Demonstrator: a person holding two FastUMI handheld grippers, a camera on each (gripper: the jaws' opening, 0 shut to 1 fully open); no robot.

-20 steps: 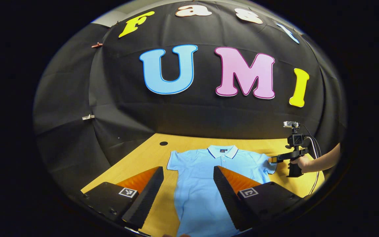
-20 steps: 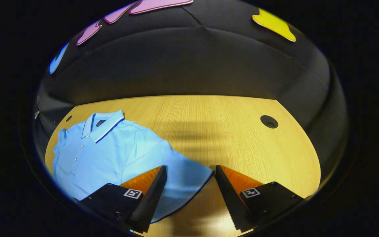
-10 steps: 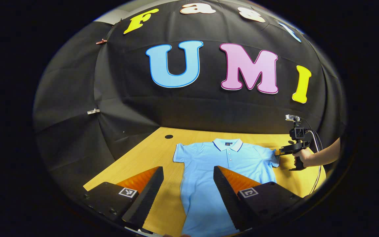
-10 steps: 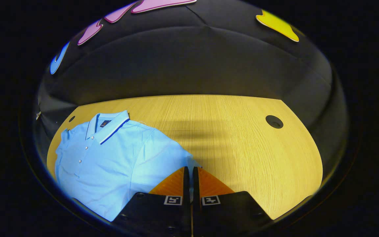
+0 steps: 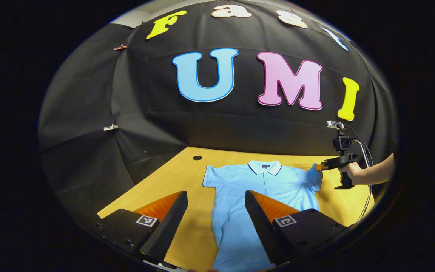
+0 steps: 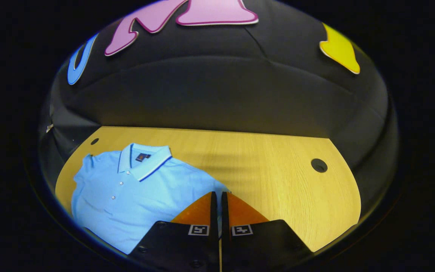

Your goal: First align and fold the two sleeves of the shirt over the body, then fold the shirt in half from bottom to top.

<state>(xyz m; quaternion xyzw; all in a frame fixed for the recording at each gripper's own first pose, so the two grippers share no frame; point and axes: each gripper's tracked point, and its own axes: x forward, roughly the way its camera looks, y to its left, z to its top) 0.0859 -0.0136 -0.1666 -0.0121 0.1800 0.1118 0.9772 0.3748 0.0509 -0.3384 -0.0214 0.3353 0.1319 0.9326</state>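
A light blue polo shirt [image 5: 263, 189] lies face up on the wooden table [image 5: 187, 177], collar toward the far wall. My left gripper [image 5: 216, 196] hangs open above the shirt's lower left part, holding nothing. In the right gripper view the shirt [image 6: 138, 192] spreads to the left, and my right gripper [image 6: 218, 194] is shut on the right sleeve [image 6: 212, 187], whose edge is pinched between the fingers and raised off the table. In the left gripper view that gripper [image 5: 321, 166], held by a hand [image 5: 349, 172], grips the lifted sleeve [image 5: 313, 175]. The left sleeve [image 5: 210, 176] lies flat.
The table [image 6: 270, 170] has a round cable hole at its far left [image 5: 197, 157] and another at its far right [image 6: 318, 165]. Black cloth walls close off the back and sides. Bare wood stretches to the right of the shirt in the right gripper view.
My right gripper shut on the right sleeve's edge and has since lifted it off the table. My left gripper stayed open, drifting slightly left relative to the shirt.
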